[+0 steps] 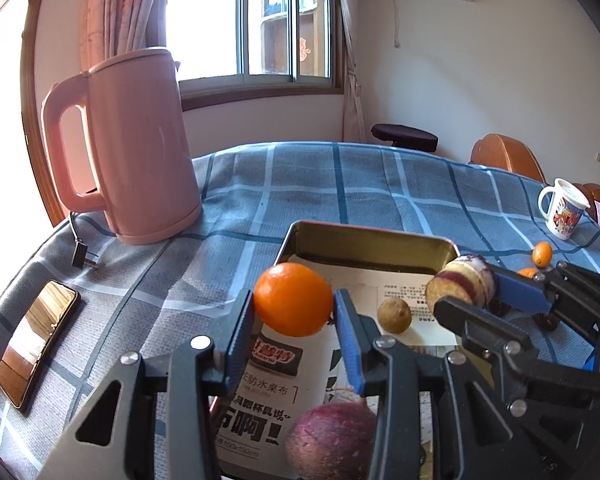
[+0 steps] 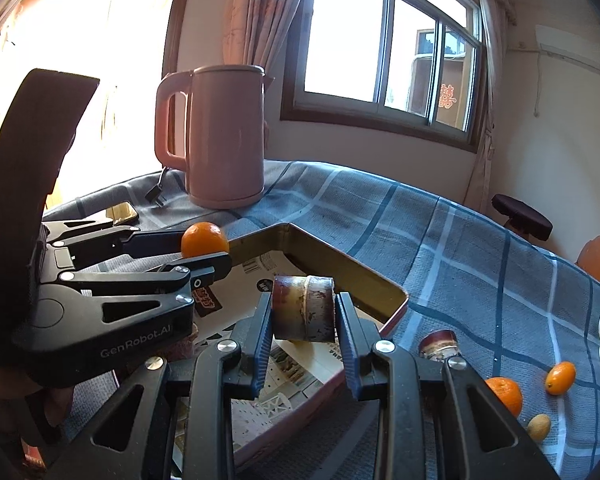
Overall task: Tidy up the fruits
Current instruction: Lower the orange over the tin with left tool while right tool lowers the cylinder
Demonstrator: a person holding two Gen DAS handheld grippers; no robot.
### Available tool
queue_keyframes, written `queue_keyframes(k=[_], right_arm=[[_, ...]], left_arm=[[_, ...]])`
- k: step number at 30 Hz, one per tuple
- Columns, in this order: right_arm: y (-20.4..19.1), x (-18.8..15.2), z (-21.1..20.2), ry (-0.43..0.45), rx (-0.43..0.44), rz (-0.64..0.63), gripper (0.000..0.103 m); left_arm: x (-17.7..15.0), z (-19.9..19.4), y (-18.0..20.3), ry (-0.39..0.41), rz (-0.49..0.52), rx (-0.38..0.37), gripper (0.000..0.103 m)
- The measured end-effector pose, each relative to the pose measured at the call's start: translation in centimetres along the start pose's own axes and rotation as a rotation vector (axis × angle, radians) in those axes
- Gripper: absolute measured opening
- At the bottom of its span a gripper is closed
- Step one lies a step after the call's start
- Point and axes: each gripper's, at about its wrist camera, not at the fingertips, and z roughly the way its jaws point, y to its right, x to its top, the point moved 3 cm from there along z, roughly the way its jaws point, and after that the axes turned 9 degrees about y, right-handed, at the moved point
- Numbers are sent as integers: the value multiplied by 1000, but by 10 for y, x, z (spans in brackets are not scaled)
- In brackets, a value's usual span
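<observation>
At the far left of the worktop (image 1: 380,184), which is covered in a blue-grey checked cloth, a smartphone with a glossy dark screen (image 1: 36,340) lies flat, and beyond it a black power plug (image 1: 83,258) rests just beside a tall pale-pink plastic electric kettle (image 1: 140,148) that stands upright before the window. Next comes the left claw (image 1: 294,312), its blue-padded fingers pinching a round bright-orange mandarin (image 1: 292,299) from both sides, held above the near left part of a shallow rectangular metal tray with a gold inner wall (image 1: 364,240), whose floor is lined with printed paper. Below that claw, a round reddish-purple fruit (image 1: 332,436) lies in the tray's near end, and a small brownish-green round fruit (image 1: 394,315) sits on the paper further right. The right claw (image 2: 303,316) is clamped on a short cut cylinder of sugarcane with purple skin and a pale end (image 2: 303,308), held over the tray's right part near its rim. On the cloth right of the tray, outside it, a second short purple-skinned cane piece (image 2: 439,345) lies close to the tray wall, then another orange mandarin (image 2: 505,395), a small tan oval fruit (image 2: 538,426) and a little oval orange kumquat (image 2: 560,377), each apart from the others. Farthest right stands a white mug with a cartoon print (image 1: 563,209).
</observation>
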Motion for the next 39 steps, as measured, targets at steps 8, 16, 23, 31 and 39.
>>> queue_keyframes(k=[8,16,23,31,39], right_arm=[[-2,-3,13,-55,7,3,32],[2,-5,21,-94,26,34,32],[2,-10,29,-145,29,45,32],[4,-12,32,-164,33,48,33],[2,-11,32,-164,43,47,33]], left_arm=[[-2,4,-1,-19,6,0,42],[-3,5,5,-28,39,-7,42],[-5,9,7,-51,50,-9,42],[-6,14,6,-81,40,-25,42],[-6,12,4,-81,29,-27,43]])
